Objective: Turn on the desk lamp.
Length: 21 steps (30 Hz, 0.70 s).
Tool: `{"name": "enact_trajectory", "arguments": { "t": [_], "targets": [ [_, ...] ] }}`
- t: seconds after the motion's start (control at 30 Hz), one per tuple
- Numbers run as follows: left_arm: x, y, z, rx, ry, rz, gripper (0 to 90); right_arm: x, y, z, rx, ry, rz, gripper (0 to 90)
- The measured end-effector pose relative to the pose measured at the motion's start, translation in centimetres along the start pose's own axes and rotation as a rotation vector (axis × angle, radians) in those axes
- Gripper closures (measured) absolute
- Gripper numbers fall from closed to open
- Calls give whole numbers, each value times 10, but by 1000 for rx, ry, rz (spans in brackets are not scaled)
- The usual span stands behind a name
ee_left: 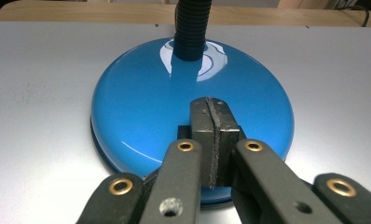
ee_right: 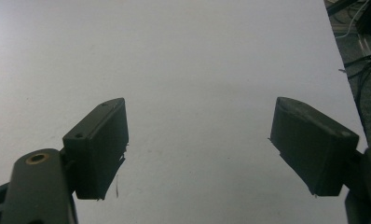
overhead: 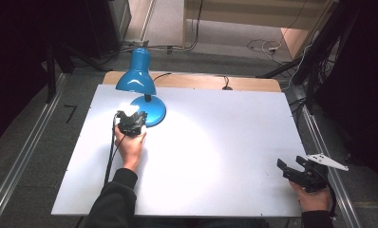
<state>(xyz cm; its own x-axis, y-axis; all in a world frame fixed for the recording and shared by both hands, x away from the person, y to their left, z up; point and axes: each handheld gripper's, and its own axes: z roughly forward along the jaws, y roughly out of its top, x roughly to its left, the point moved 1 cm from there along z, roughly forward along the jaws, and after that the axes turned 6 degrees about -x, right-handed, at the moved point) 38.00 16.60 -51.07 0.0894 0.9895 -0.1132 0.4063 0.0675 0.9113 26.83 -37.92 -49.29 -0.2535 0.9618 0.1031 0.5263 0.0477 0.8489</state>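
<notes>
A blue desk lamp stands at the table's back left, its shade bent over a round blue base and throwing a bright pool of light on the white table. My left gripper is held just in front of the base, jaws pressed together with nothing between them. In the left gripper view the shut tips lie over the glossy base, below the black ribbed neck; whether they touch it I cannot tell. My right gripper rests at the front right corner, jaws wide open and empty.
A wooden strip runs along the table's far edge, with a black cable coming over it. Metal rails flank the table on the floor. More cables lie on the floor at the back right.
</notes>
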Motion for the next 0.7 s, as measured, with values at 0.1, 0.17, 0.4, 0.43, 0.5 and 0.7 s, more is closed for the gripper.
{"name": "enact_trajectory", "arguments": {
  "t": [0.1, 0.17, 0.4, 0.43, 0.5, 0.7],
  "targets": [
    [0, 3, -6, -13, -13, 1, 900, -1, 0, 0, 1, -4, 4, 175],
    [1, 5, -10, -17, -19, -6, 867, -1, 0, 0, 1, -3, 4, 175],
    [1, 7, -26, -18, -79, -38, 731, 0, 0, -1, -3, -3, 2, 175],
    [1, 6, -29, -16, -80, -31, 696, 0, 0, -1, -1, -4, 2, 175],
    [0, 4, -33, -25, -83, -27, 646, 1, 0, -1, 1, -4, -3, 175],
    [1, 2, -41, -26, -83, -23, 537, 1, 0, -1, 1, -4, -3, 175]
  ]
}}
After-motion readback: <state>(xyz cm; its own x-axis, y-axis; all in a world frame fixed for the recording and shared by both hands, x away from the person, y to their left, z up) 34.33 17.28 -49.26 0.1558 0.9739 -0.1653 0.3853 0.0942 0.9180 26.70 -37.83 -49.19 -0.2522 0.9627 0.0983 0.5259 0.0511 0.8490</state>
